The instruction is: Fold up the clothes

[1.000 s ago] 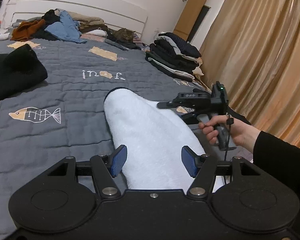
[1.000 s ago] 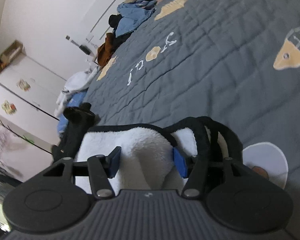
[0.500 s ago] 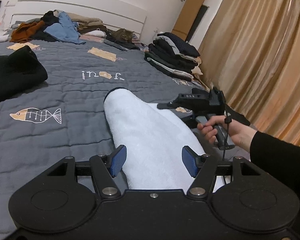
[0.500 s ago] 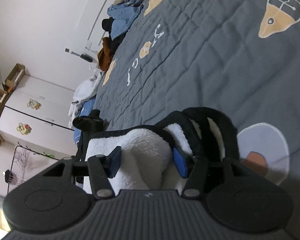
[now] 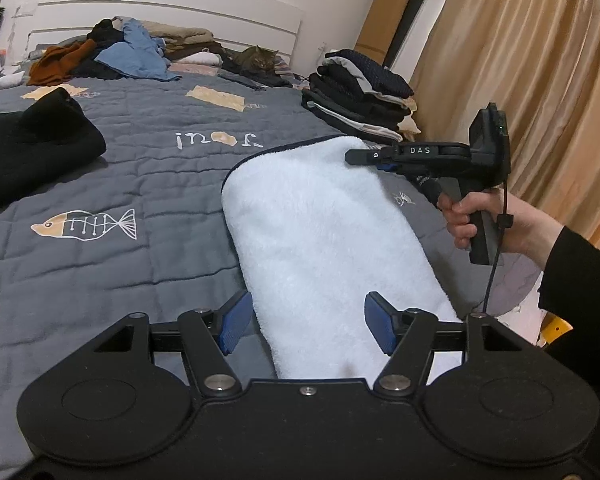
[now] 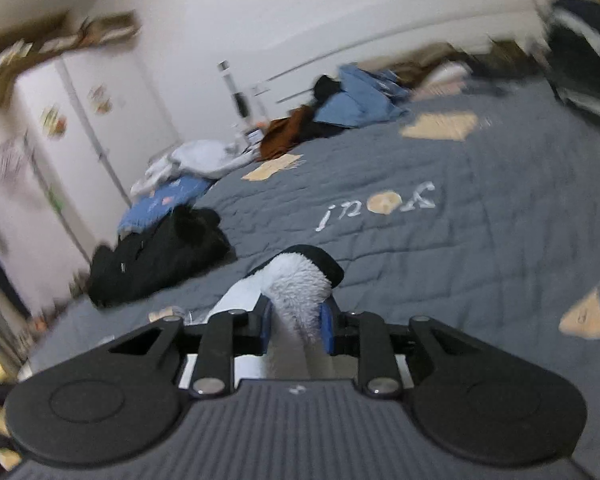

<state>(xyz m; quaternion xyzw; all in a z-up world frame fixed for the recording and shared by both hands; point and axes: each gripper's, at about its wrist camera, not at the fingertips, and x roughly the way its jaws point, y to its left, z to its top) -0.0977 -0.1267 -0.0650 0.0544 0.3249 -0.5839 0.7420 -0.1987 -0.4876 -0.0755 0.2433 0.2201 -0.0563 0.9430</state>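
1. My left claw is standing wide at the bottom centre of its view, blue pads either side of the white fleece garment without pinching it.
2. The garment is lying lengthwise across the grey quilt, running up towards frame centre.
3. Only the left view is showing my right hand at the right edge, gripping the handle, with a folded stack and a cat beyond.
4. Only the blurred right view is showing my right claw pinching the garment's dark-trimmed edge, with a black garment at the left.
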